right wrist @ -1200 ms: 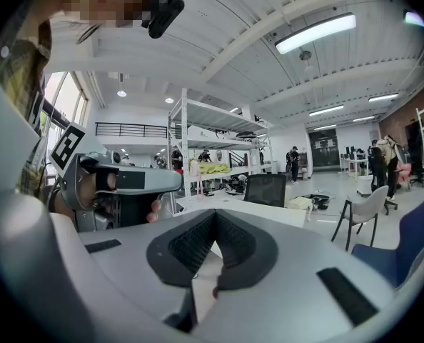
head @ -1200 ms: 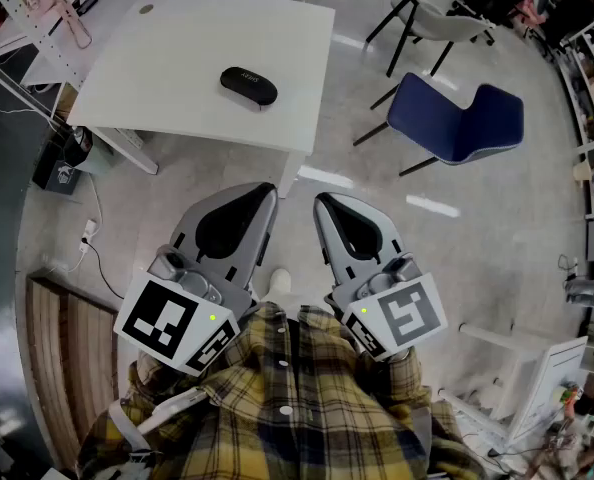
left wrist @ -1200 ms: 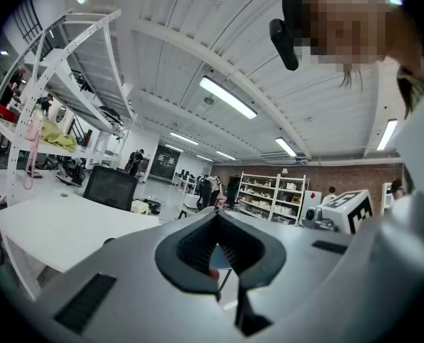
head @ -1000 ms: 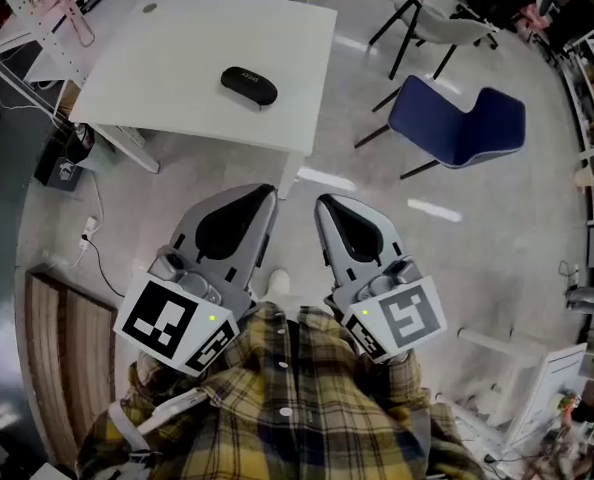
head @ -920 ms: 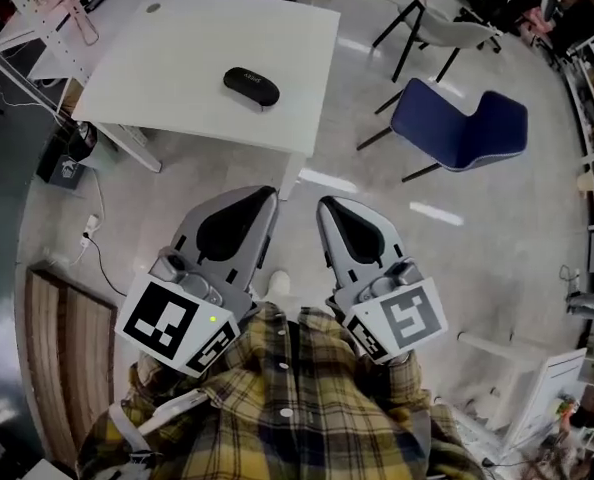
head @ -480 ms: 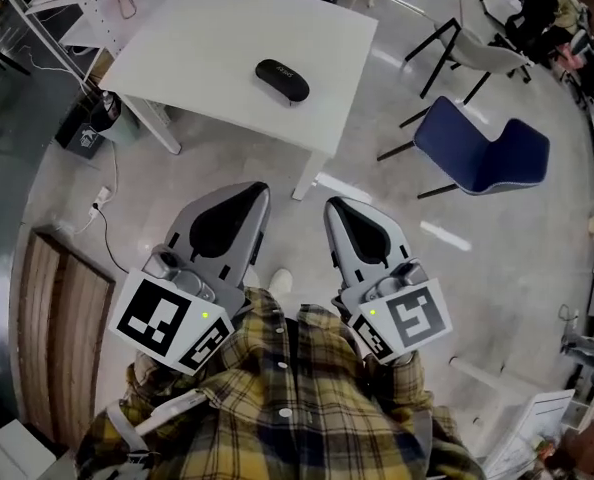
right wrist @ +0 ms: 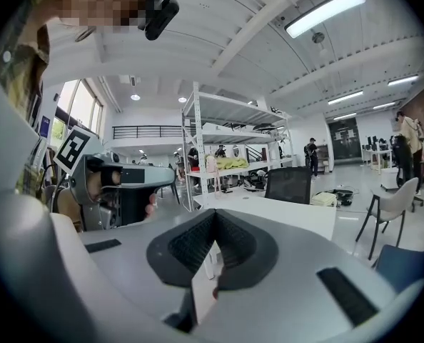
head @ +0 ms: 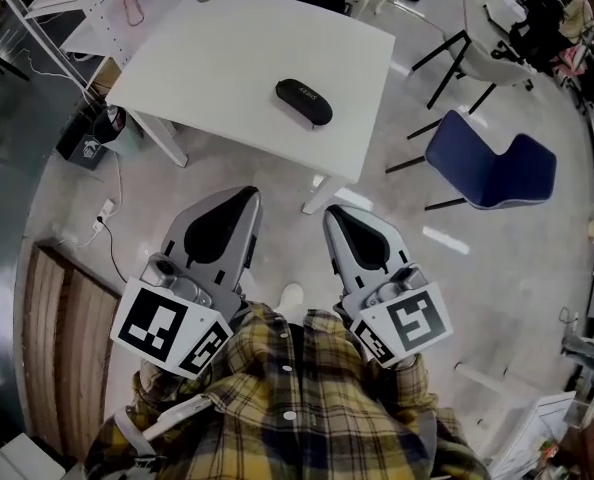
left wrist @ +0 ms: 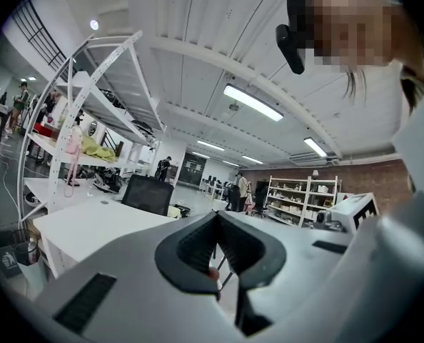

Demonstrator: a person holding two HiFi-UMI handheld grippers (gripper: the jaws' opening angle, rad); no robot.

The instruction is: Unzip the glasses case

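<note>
A black oval glasses case (head: pixel 303 102) lies flat on the white table (head: pixel 227 68), right of its middle. Both grippers are held close to the body, well short of the table. My left gripper (head: pixel 246 194) points level toward the table with its jaws shut and nothing between them. My right gripper (head: pixel 332 214) is beside it, jaws also shut and empty. In the left gripper view (left wrist: pixel 215 216) the jaw tips meet, with the table (left wrist: pixel 91 224) beyond at the left. The right gripper view (right wrist: pixel 214 215) shows the same closed tips, the table (right wrist: pixel 283 209) ahead. The case is not visible in either gripper view.
A blue chair (head: pixel 492 168) stands on the floor right of the table, a grey chair (head: pixel 487 48) behind it. A metal rack (left wrist: pixel 83 113) stands left of the table. A black chair back (left wrist: pixel 148 194) sits at the table's far edge. A bin (head: pixel 102 126) and cables lie left.
The view has advanced toward the table: table and case have shifted right and lower in the head view. Both grippers moved forward with the body, jaws staying shut.
</note>
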